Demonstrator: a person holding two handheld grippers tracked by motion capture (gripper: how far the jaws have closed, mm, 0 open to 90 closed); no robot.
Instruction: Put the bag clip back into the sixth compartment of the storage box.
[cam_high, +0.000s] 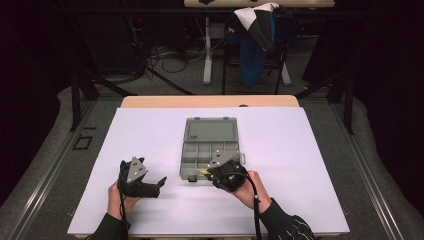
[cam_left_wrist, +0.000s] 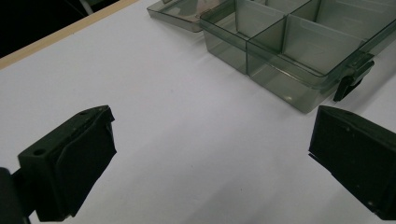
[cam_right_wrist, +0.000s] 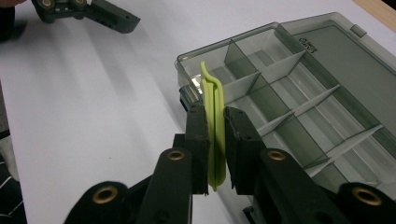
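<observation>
The right gripper (cam_right_wrist: 215, 135) holds a thin green clip (cam_right_wrist: 214, 126) between its two black jaws, which are nearly closed and squeeze the clip on both flat sides. The clip is long and thin, and it runs the same way as the jaws, so its curved tip pokes out past them. That tip is just at the near corner of the open grey box (cam_right_wrist: 299, 116), above or touching the rim; I cannot tell which. The box has many small rooms inside, split by thin walls, and the ones I can see look empty. The nearest corner room lies straight ahead of the tip, so I think the clip goes in there next, with a small push forward and down. The right hand (cam_high: 247, 186) is much nearer the box than the left one. The left gripper (cam_high: 145, 181) rests on the table, off to the side of the box, with its jaws wide open and nothing in them. The box sits on a white sheet (cam_high: 300, 150) over a wooden table (cam_high: 150, 101). Behind the table the room is dark, with cables on the floor and a chair (cam_high: 257, 45) with a jacket on it.
</observation>
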